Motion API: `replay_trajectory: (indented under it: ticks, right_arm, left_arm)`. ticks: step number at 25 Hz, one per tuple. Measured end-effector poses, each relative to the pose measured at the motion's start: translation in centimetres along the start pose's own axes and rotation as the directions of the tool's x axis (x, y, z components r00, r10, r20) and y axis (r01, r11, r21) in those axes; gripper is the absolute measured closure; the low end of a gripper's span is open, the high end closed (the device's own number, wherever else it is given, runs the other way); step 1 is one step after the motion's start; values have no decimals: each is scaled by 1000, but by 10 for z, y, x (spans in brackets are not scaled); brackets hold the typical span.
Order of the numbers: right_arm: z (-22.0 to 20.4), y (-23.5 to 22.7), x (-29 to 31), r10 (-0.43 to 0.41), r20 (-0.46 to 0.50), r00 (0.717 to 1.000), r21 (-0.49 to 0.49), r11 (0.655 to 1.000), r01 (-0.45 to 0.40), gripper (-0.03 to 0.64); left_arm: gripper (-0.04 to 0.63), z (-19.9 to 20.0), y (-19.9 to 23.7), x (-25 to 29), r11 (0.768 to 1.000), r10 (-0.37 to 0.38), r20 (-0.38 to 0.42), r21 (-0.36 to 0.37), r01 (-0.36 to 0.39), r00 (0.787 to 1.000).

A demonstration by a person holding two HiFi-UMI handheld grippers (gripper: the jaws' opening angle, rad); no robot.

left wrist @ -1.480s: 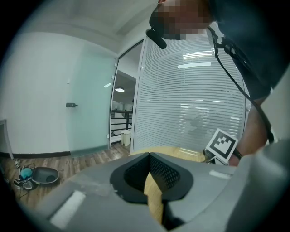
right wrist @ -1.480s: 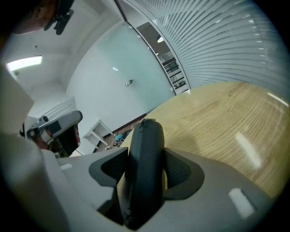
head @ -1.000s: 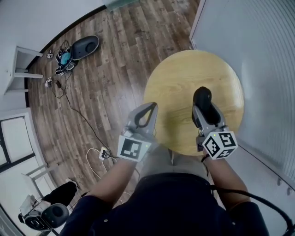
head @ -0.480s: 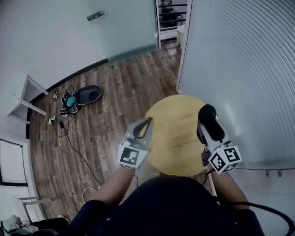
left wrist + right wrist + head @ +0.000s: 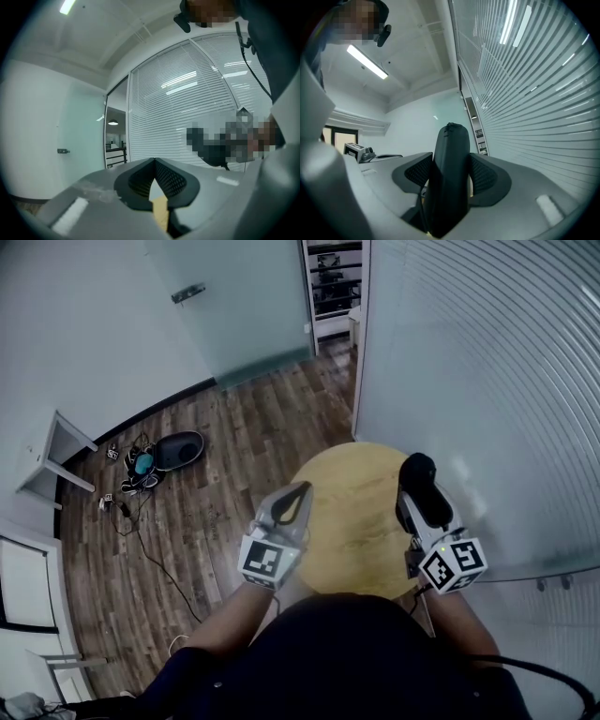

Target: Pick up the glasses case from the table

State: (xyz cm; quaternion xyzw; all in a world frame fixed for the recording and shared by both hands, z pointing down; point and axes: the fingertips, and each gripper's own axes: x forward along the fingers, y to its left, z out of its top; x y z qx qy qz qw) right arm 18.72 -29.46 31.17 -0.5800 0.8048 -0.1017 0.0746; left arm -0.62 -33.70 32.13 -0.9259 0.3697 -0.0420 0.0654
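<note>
The black glasses case (image 5: 417, 470) stands out past the tips of my right gripper (image 5: 420, 491), held in the air above the round wooden table (image 5: 352, 521). In the right gripper view the case (image 5: 450, 173) fills the gap between the two dark pads, and both pads press on its sides, so the right gripper (image 5: 450, 161) is shut on it. My left gripper (image 5: 296, 491) hovers over the table's left edge. Its jaws (image 5: 154, 161) meet at the tips with nothing between them, and a sliver of the wooden table shows below them.
A wall of white blinds (image 5: 487, 381) stands close on the right. A frosted glass door (image 5: 253, 306) is ahead. On the wooden floor at the left lie a dark oval device (image 5: 176, 448), tangled cables (image 5: 127, 507) and a white stand (image 5: 52, 456).
Both grippers have risen with the case still in the right one. The table looks smaller and lower now, and more of the door and blinds has come into view.
</note>
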Motion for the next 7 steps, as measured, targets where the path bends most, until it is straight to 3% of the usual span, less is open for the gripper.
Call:
replay_trajectory:
  ticks: [7]
  right_arm:
    - [-8,4,-3,7,-1,1000,3,1000,-7,364]
  left_arm:
    - [592,11,-15,3,999,-21,27,51,19,999]
